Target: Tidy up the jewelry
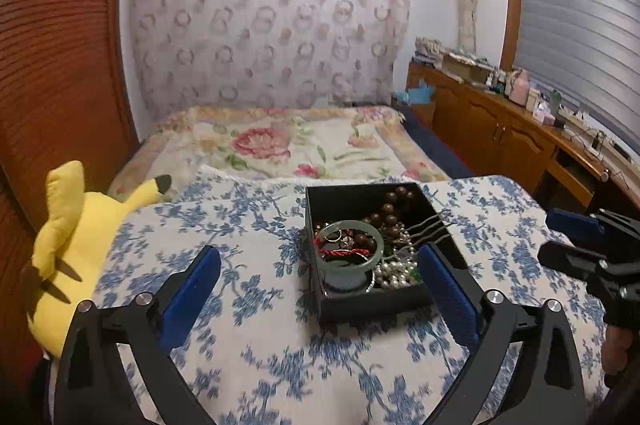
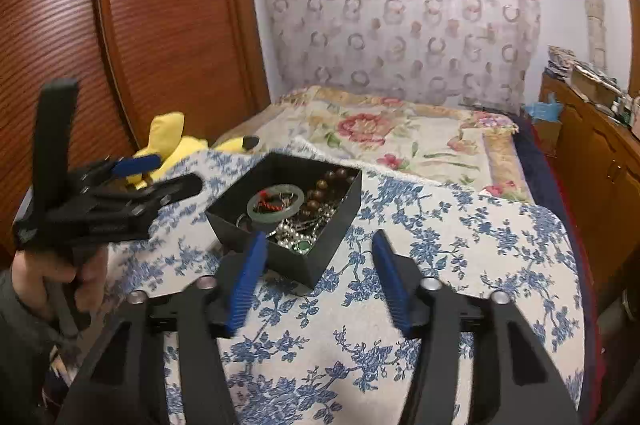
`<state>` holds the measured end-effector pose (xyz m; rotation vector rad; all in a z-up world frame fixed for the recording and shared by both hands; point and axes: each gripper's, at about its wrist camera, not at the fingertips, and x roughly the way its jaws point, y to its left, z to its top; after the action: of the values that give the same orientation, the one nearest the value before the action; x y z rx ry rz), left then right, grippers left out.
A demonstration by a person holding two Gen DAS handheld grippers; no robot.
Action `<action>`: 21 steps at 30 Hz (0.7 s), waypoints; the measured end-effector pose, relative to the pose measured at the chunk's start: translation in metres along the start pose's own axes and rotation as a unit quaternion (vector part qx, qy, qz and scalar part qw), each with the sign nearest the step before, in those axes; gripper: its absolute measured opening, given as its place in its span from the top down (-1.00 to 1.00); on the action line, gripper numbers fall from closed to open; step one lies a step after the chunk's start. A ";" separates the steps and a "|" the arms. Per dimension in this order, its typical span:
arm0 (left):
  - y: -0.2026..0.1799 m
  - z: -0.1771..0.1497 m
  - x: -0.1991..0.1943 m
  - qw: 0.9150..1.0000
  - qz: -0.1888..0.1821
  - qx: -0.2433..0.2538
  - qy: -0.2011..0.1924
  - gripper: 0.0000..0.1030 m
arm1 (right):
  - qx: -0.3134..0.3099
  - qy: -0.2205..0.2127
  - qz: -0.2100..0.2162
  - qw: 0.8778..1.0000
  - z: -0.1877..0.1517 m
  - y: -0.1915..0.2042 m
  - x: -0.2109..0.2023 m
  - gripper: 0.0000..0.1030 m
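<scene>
A black open box (image 1: pixel 372 305) stands on a blue-flowered cloth. It holds a green jade bangle (image 1: pixel 349 261), a red cord, brown wooden beads (image 1: pixel 390 209) and white pearls (image 1: pixel 394 271). My left gripper (image 1: pixel 320 257) is open and empty, its jaws either side of the box's near left part. In the right wrist view the box (image 2: pixel 320 261) sits just ahead, with the bangle (image 2: pixel 275 205) and pearls (image 2: pixel 292 231) inside. My right gripper (image 2: pixel 320 245) is open and empty at the box's near corner. The left gripper (image 2: pixel 168 173) shows at the left, hand-held.
A yellow plush toy (image 1: pixel 72 245) lies at the cloth's left edge. A bed with a flowered quilt (image 1: pixel 280 145) lies behind. A wooden wardrobe (image 2: pixel 140 25) stands left, and a cluttered wooden sideboard (image 1: pixel 500 121) runs along the right.
</scene>
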<state>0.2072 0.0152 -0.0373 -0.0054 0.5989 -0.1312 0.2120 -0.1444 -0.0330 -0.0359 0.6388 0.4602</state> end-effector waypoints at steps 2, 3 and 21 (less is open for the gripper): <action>-0.002 -0.001 -0.013 1.000 0.003 -0.001 -0.007 -0.86 | 0.010 -0.008 -0.008 1.000 0.000 0.001 -0.011 -0.25; -0.004 -0.002 -0.022 1.000 0.004 0.001 -0.010 -0.86 | 0.014 -0.015 -0.009 1.000 0.000 0.001 -0.019 -0.30; -0.037 -0.038 -0.114 0.998 0.022 -0.001 -0.060 -0.86 | 0.035 -0.100 -0.096 0.990 -0.040 0.013 -0.110 -0.95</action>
<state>0.0878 -0.0064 -0.0031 -0.0019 0.4795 -0.0858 0.1067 -0.1843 0.0006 0.0146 0.4495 0.2503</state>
